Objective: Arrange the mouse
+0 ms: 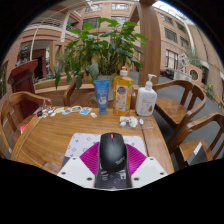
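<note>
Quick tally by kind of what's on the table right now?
Mouse, between the gripper fingers: 1
Bottles: blue, yellow, white pump: 3
Plant: 1
Mat under the mouse: 1
Total: 6

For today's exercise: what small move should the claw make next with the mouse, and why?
Probably lower and release: the claw holds the black mouse between its fingers, over the white mat on the wooden table, so setting it there seems the likely step.

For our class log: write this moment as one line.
gripper: shut on mouse | over mat | table | bottles beyond
</note>
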The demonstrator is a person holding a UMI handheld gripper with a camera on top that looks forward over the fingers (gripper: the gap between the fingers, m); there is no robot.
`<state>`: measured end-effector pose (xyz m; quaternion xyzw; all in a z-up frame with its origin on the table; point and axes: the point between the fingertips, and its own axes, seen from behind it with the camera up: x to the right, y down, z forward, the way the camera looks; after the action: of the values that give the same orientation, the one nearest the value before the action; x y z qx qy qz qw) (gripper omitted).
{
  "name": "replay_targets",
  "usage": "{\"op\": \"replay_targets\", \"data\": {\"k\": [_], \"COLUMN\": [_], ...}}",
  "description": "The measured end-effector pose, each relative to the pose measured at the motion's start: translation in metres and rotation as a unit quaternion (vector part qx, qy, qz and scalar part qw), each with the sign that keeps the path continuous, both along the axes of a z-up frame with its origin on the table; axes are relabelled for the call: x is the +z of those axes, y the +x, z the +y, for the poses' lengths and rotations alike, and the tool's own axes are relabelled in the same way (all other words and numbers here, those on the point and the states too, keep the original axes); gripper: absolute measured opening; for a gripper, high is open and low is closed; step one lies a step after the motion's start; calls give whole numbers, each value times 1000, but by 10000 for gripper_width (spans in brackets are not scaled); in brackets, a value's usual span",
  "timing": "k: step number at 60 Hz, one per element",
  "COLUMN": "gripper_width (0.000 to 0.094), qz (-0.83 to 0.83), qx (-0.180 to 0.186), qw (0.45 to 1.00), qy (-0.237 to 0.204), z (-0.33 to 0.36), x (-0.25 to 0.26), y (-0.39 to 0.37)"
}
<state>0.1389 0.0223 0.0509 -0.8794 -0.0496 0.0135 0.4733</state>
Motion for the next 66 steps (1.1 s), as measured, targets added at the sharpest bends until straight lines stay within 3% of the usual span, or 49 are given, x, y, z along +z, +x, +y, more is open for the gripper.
{"op": "replay_targets", "data": {"k": [13, 16, 18, 23, 26, 47, 66], "gripper_width": [451, 497, 571, 870, 837, 853, 855], "qz": [-1, -1, -1, 4, 6, 0, -7], "qx": [-6, -10, -14, -19, -26, -48, -55], "qw": [998, 998, 998, 999, 999, 998, 998], "qy": [-67, -60, -59, -41, -33, 31, 38], "z": [-15, -16, -19, -28, -38, -158, -272], "x": [-65, -60, -57, -32, -15, 110, 136], "y": [-18, -18, -17, -20, -21, -33, -39]}}
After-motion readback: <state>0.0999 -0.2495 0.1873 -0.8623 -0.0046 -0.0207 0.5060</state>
